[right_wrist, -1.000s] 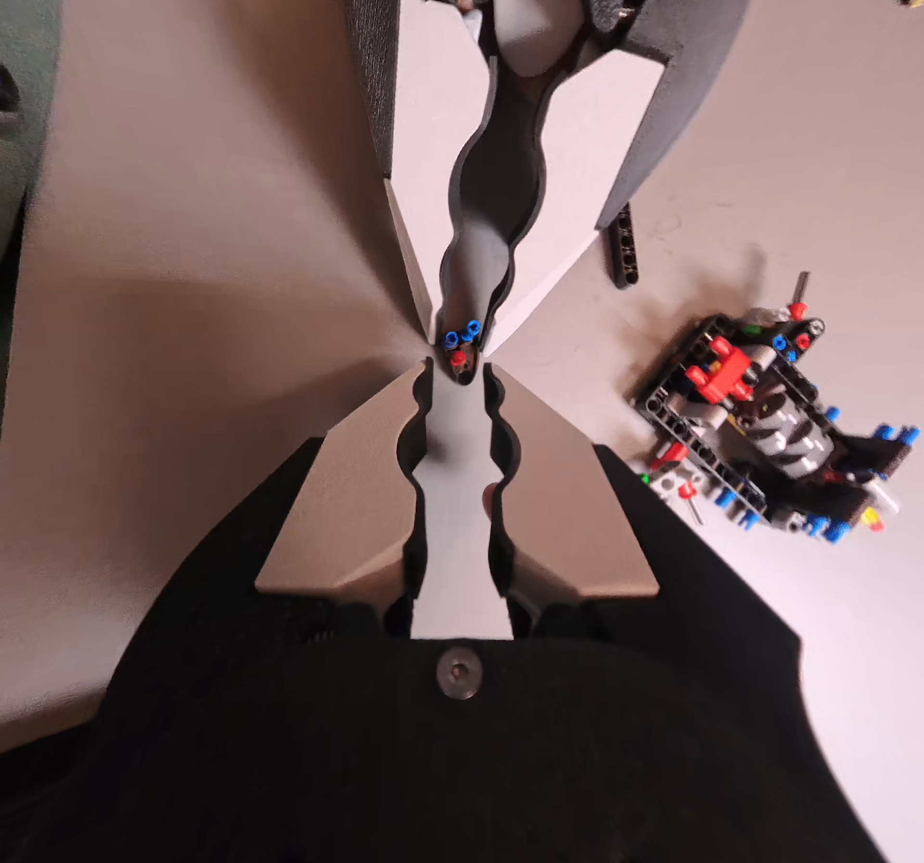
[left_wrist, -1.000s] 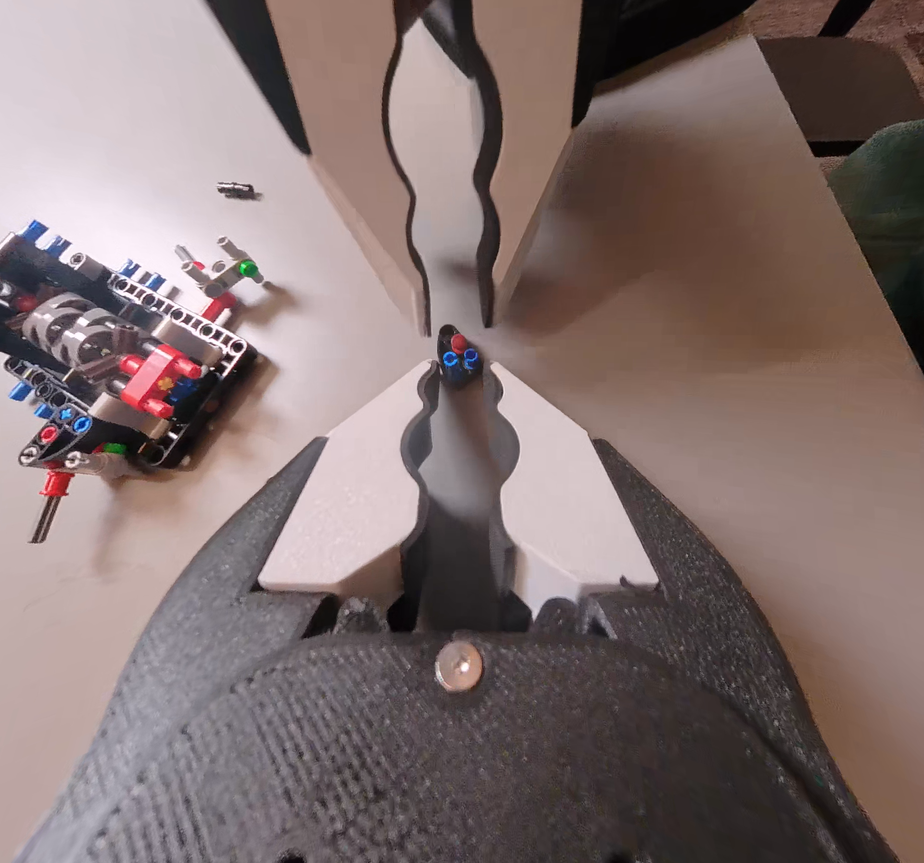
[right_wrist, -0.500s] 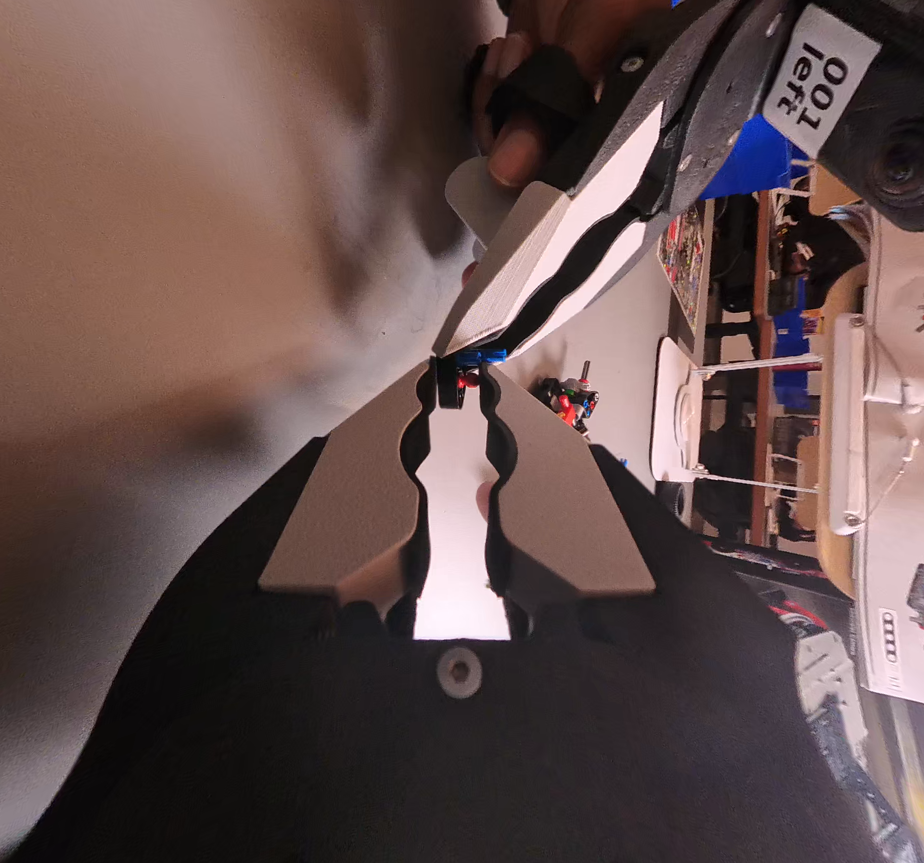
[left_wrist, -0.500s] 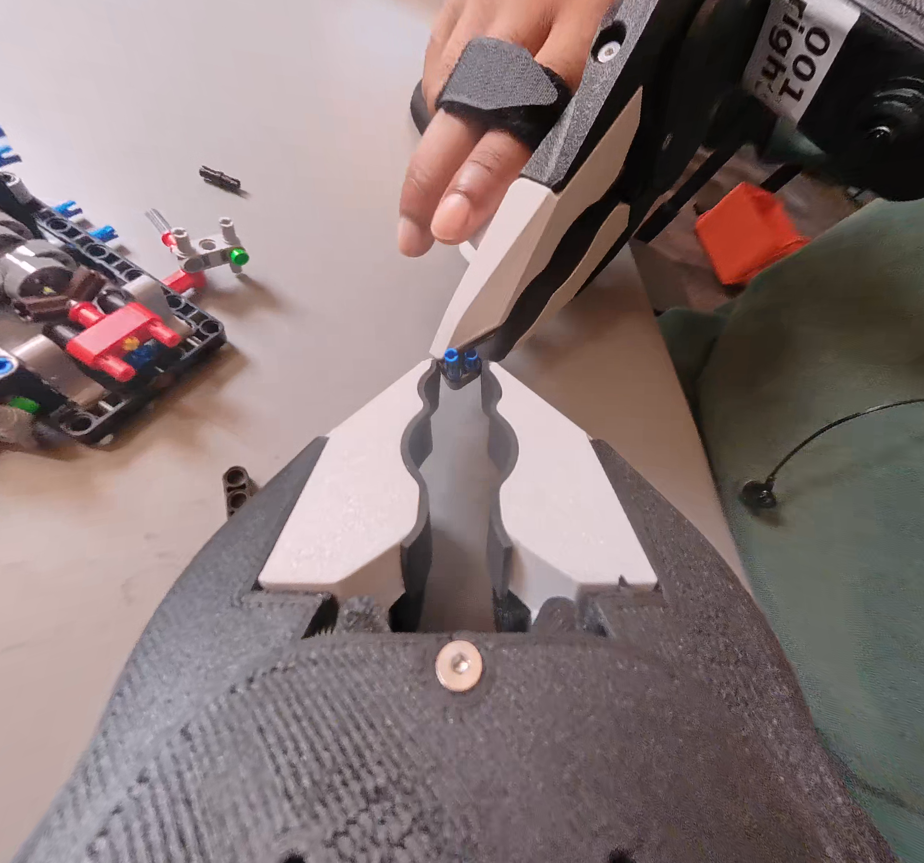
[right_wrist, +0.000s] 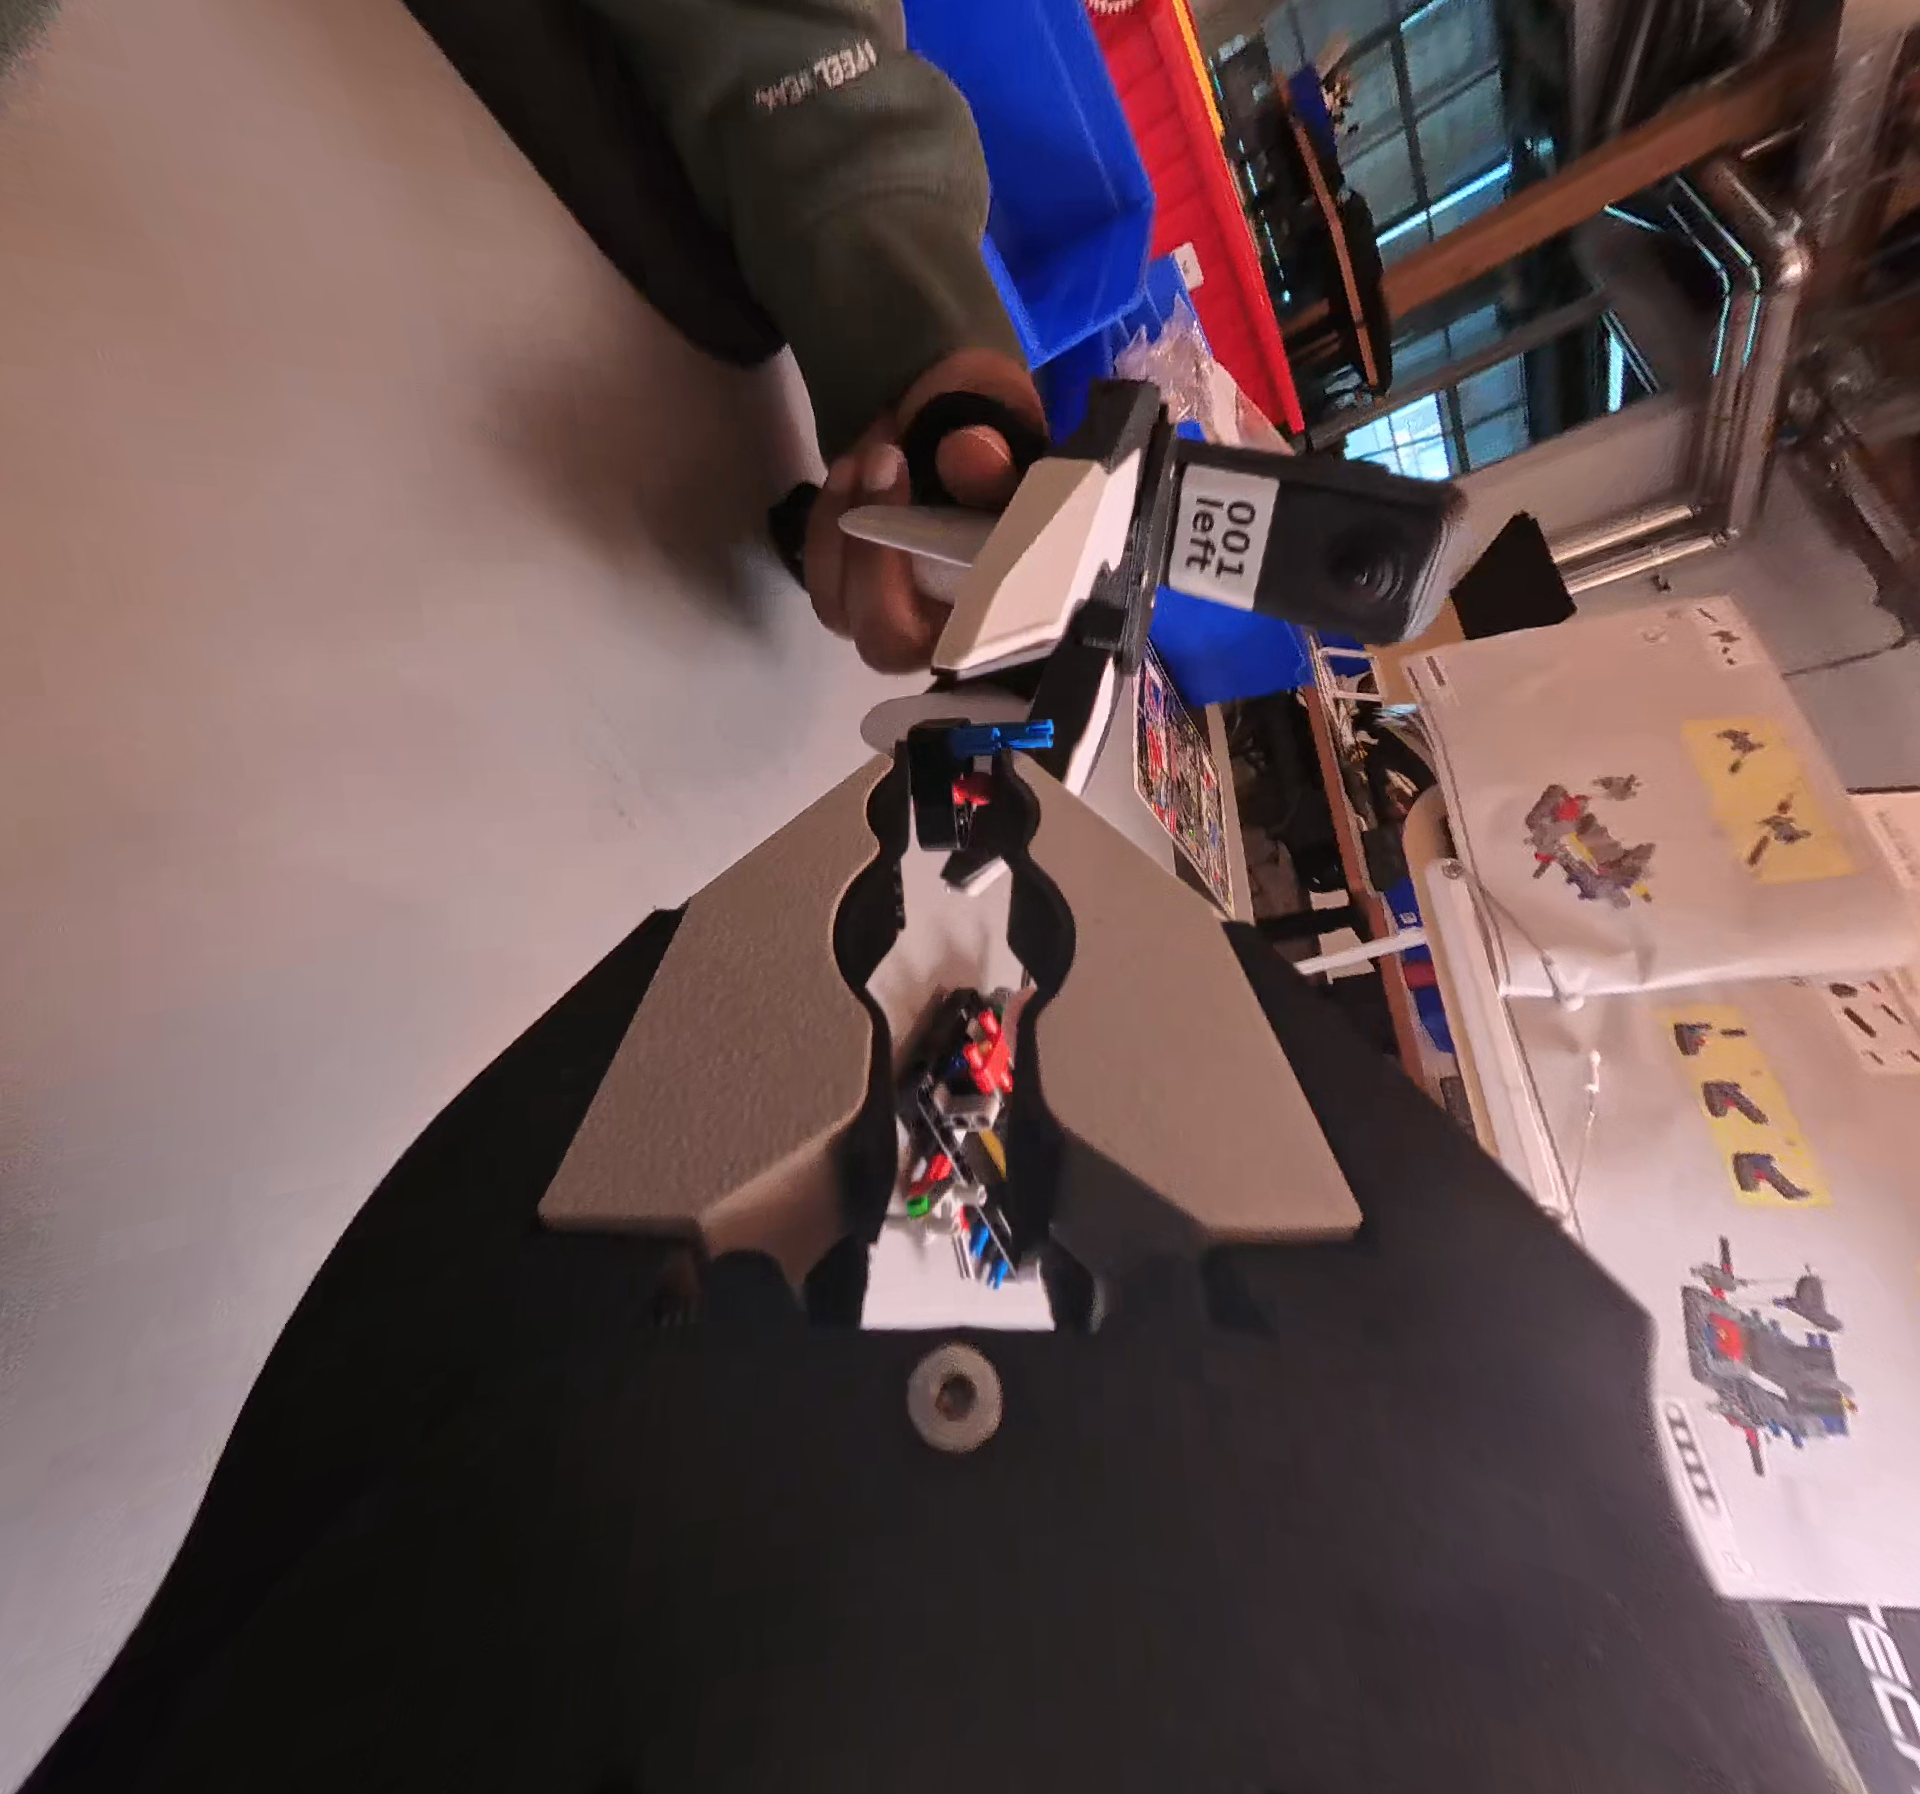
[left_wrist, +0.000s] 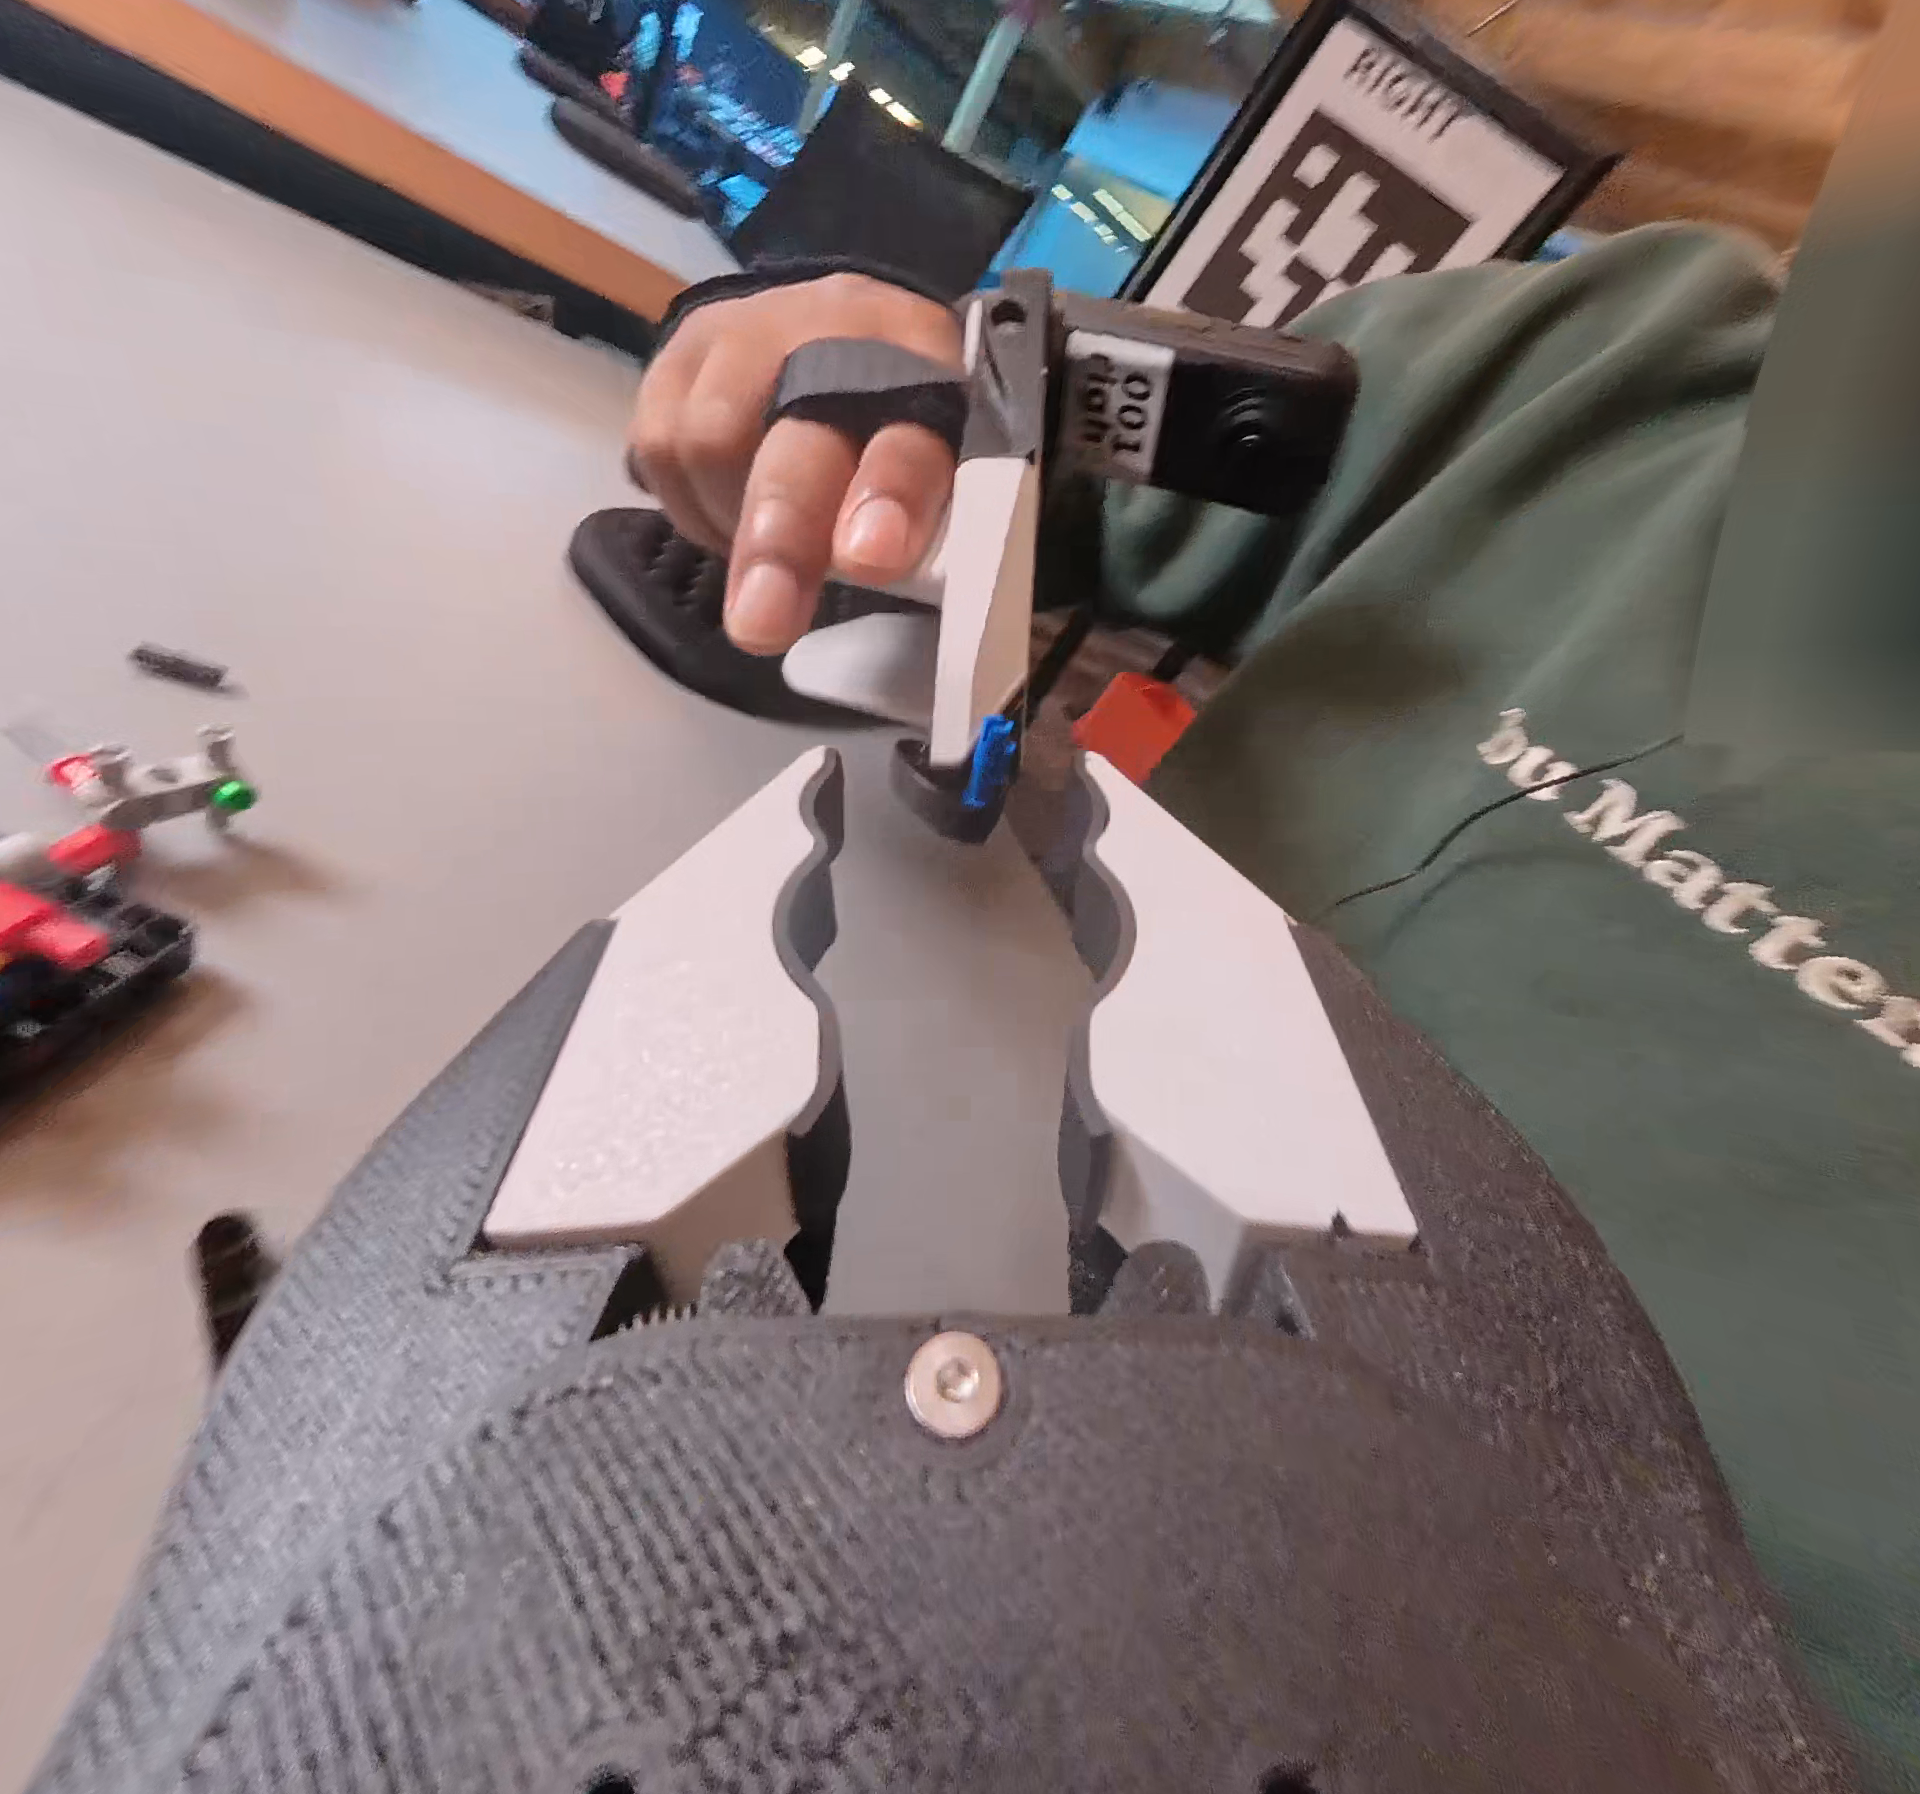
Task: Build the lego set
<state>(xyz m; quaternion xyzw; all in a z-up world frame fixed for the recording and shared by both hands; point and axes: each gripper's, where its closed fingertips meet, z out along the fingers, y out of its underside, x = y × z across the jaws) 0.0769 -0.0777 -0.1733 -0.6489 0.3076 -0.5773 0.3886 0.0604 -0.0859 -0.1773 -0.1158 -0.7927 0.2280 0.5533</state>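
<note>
A small black lego piece [left_wrist: 940, 799] with blue pins and a red pin is held in the air above the table. My right gripper [right_wrist: 951, 768] is shut on this piece [right_wrist: 935, 804]. In the left wrist view the right gripper [left_wrist: 971, 757] comes down from above, held by a hand [left_wrist: 790, 456]. My left gripper [left_wrist: 961, 768] is open, its fingertips either side of the piece and apart from it. The partly built black lego assembly [left_wrist: 62, 955] lies on the table at the far left, and shows between my right fingers [right_wrist: 961, 1110].
A grey piece with a green pin [left_wrist: 156, 778], a black pin [left_wrist: 177, 664] and a dark piece [left_wrist: 229, 1266] lie on the table. The person's green sweatshirt [left_wrist: 1558, 705] is close on the right. Instruction sheets [right_wrist: 1662, 913] and blue bins [right_wrist: 1018, 134] stand beyond the table edge. Only a small space, under 4 cm, lies between the two pairs of fingers.
My left gripper has opened and let go of the small black piece, which my right gripper now holds alone. Both grippers have tilted up from the table and drawn slightly apart.
</note>
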